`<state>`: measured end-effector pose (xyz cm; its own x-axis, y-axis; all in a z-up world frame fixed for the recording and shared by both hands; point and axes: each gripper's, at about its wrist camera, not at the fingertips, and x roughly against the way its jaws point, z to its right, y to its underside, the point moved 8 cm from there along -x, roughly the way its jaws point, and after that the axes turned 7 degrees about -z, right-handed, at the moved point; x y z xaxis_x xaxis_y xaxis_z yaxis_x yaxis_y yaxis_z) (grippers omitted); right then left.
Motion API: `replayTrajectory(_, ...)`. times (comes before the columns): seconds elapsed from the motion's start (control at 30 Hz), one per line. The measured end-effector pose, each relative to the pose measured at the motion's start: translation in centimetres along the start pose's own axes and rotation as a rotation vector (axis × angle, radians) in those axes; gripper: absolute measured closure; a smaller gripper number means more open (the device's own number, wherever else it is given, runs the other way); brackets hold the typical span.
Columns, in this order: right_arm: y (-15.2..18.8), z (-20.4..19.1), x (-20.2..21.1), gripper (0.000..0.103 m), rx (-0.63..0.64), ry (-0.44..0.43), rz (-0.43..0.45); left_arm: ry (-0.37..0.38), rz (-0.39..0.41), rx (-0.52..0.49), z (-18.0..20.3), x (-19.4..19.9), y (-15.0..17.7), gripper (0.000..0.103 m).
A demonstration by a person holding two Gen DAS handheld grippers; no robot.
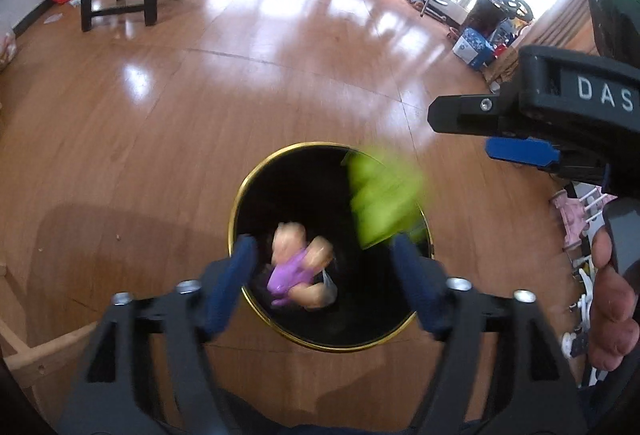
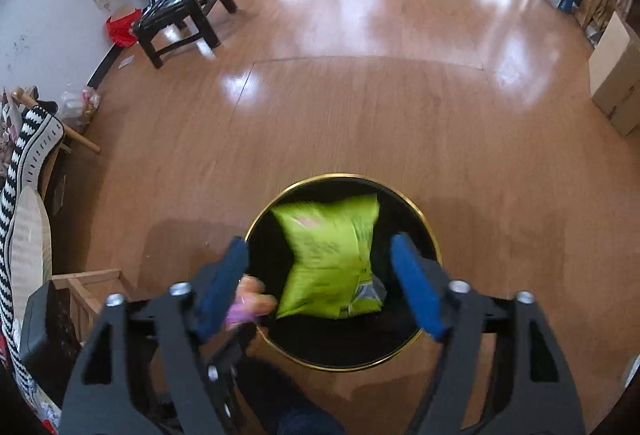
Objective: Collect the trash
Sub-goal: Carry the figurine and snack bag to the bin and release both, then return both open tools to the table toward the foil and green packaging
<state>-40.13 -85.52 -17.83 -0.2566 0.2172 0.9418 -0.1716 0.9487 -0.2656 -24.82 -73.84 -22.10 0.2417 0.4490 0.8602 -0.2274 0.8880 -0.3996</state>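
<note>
Left tongs (image 1: pixel 324 267) apart | right tongs (image 2: pixel 320 271) apart | my green bag (image 2: pixel 332 259), purple toy (image 1: pixel 292 271) over bin (image 1: pixel 240 203), 6 o'clock

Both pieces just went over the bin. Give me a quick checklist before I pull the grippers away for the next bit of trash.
1. Left gripper let go: ok, jaws wide apart, nothing pressed between the pads.
2. Right gripper let go: ok, jaws wide apart, green bag loose between them.
3. Green bag over the bin: ok, blurred, within the gold rim in the right wrist view.
4. Purple and tan item over the bin: ok, inside the rim in the left wrist view.
5. Both pieces settled at the bottom: cannot tell, both are blurred.
6. Bin upright on the floor: ok.
</note>
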Motion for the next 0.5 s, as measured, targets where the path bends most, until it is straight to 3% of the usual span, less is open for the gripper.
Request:
replayTrajectory(0.23,0.0,-2.7,1.4,0.02,0.04,-0.048,0.037,-0.039,0.03,0.023,-1.5,2.9,-0.2,0.023)
replayTrajectory(0.4,0.4,-9.1,3.3,0.019,0.186,-0.102,0.097,-0.17,0.09,0.054,-5.6,10.3,0.1,0.018)
replayTrajectory(0.5,1.0,-13.1,5.8,0.017,0.247,-0.162,0.161,-0.268,0.155,0.103,-9.2,17.0,1.4,0.016)
